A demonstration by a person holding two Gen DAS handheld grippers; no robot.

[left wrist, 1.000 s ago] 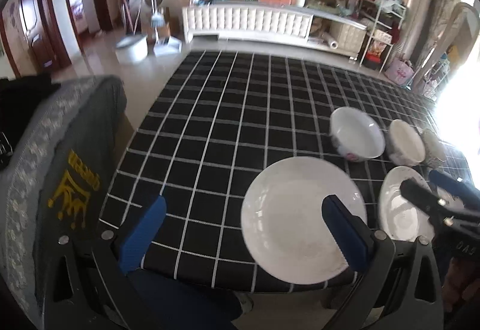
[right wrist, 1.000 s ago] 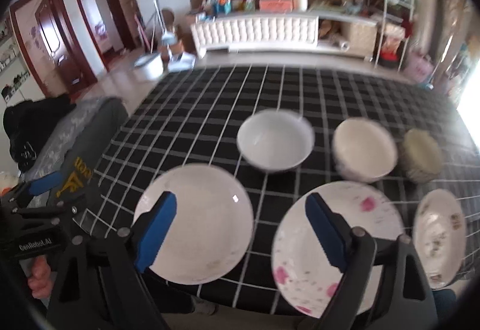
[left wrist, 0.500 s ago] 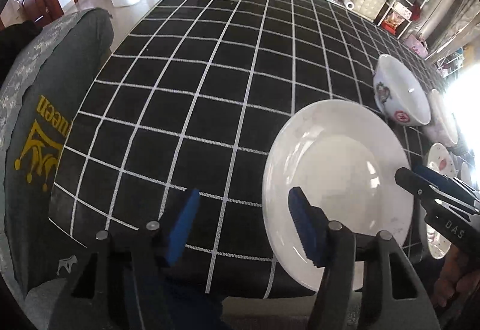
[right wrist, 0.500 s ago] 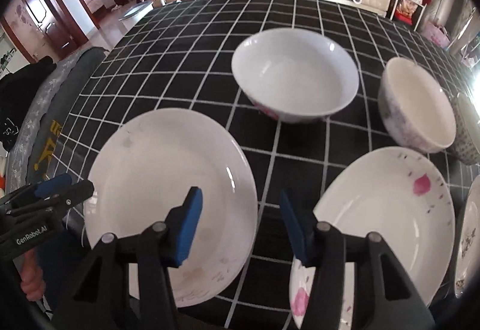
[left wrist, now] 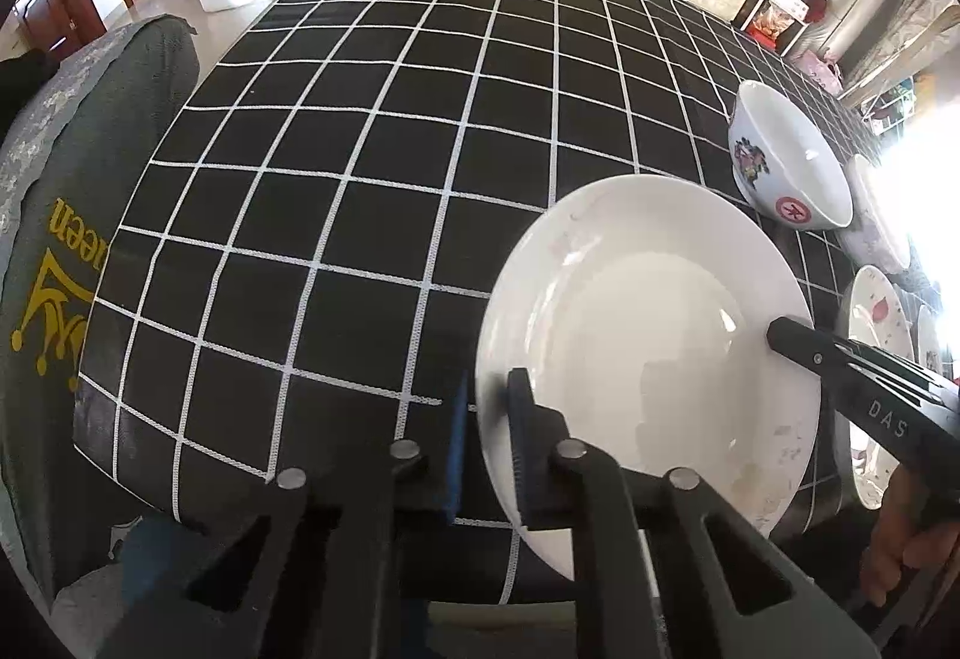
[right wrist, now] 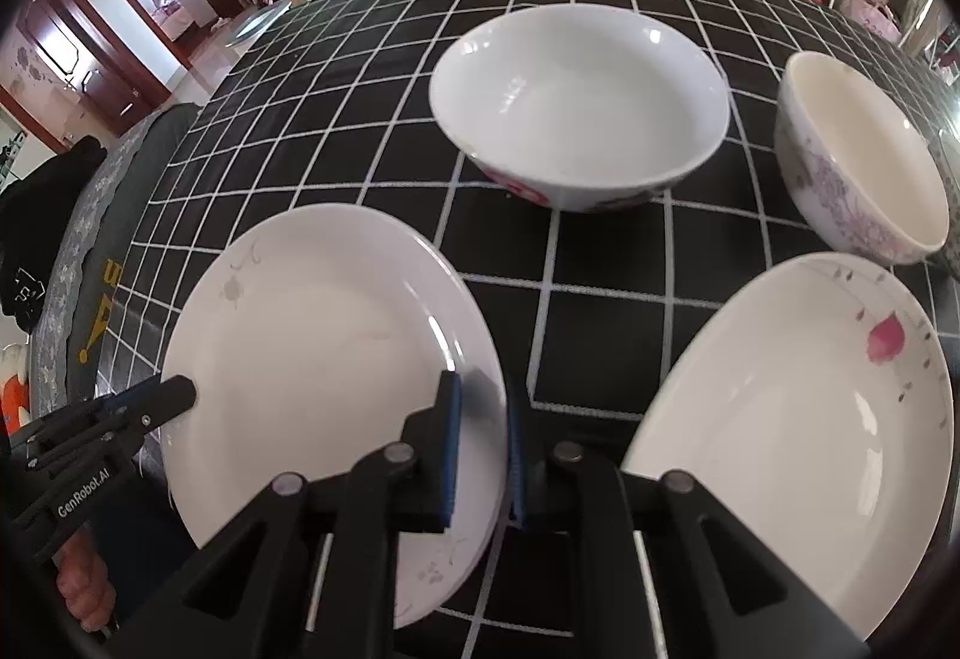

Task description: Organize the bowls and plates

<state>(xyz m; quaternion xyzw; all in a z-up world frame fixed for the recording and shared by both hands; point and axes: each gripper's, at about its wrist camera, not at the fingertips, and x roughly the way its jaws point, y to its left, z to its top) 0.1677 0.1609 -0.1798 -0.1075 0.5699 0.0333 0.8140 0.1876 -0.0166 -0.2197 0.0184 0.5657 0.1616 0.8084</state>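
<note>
Left tool (left wrist: 487,437) and right tool (right wrist: 483,434) closing on opposite rims of white plate (left wrist: 648,347); probably slick, brittle.

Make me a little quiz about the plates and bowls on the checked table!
1. True or false: both grippers are on the same white plate.
2. Which plate has a pink petal on it?
A. the one being gripped
B. the plate to its right
C. neither
3. Fill in: behind the gripped plate stands a wide white ____.

Key:
1. True: the left gripper takes the plate's left rim and the right gripper its right rim, jaws closing on it.
2. B
3. bowl
</note>
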